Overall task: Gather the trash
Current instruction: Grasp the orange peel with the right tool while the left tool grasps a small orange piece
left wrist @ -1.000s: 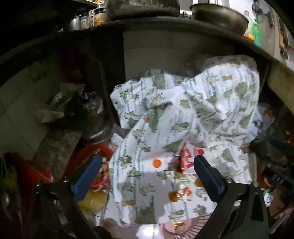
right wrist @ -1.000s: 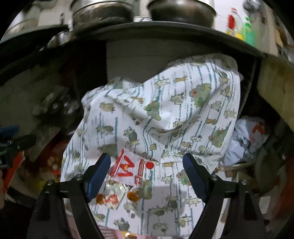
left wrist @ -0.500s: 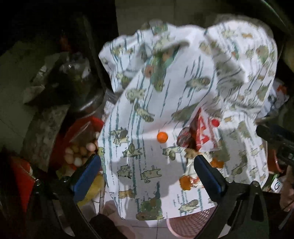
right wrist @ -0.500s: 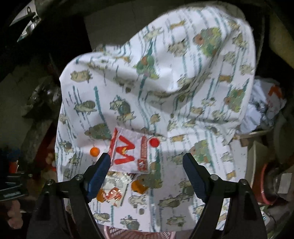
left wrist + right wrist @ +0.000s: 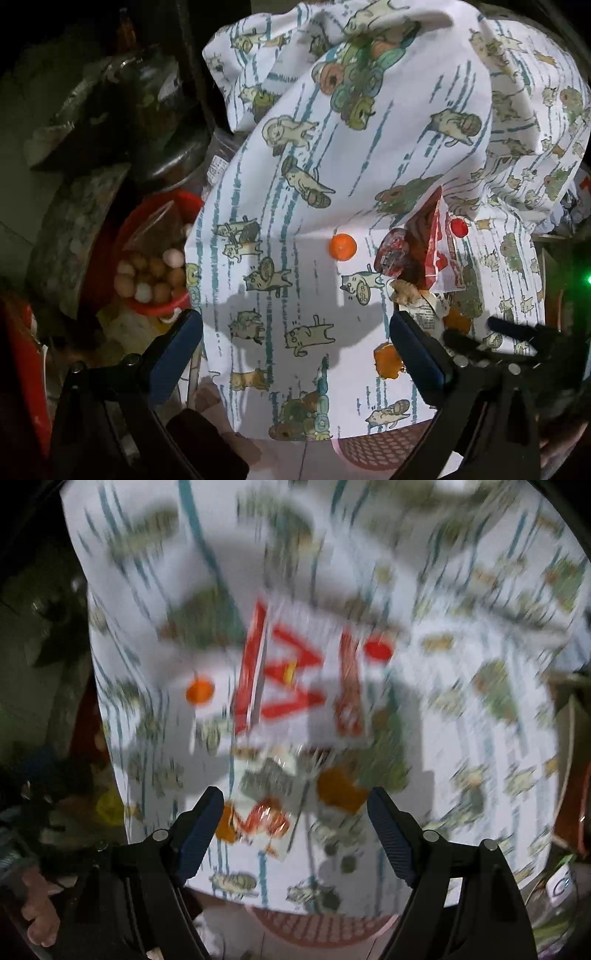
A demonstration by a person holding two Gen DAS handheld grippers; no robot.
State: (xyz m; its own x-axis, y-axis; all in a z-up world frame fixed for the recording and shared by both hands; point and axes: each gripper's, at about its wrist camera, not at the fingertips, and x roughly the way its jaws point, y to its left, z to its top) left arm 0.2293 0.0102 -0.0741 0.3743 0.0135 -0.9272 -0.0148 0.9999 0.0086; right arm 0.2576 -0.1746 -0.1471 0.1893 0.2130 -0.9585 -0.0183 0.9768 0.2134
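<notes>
Trash lies on a white cloth printed with cartoon cats (image 5: 288, 192) (image 5: 461, 720). There is a white wrapper with red lettering (image 5: 295, 686) (image 5: 432, 247), an orange bottle cap (image 5: 342, 246) (image 5: 200, 692), a red cap (image 5: 458, 227) (image 5: 377, 650), orange peel pieces (image 5: 387, 360) (image 5: 338, 788) and a crinkled clear wrapper (image 5: 264, 812). My left gripper (image 5: 295, 343) hovers open above the cloth, left of the trash. My right gripper (image 5: 295, 823) hangs open just above the clear wrapper and peel, with nothing between its pads; its view is motion-blurred. The right gripper's black body (image 5: 517, 350) shows at the lower right of the left wrist view.
A pink perforated basket (image 5: 373, 446) (image 5: 321, 928) pokes out below the cloth's near edge. A red bowl of eggs (image 5: 151, 273) sits left of the cloth, with dark pots (image 5: 155, 122) behind it. Clutter lies at the right edge.
Both grippers have dropped toward the cloth and tilted more steeply down; the counter and pots above left the views. The trash looks larger, and the right gripper now shows in the left wrist view.
</notes>
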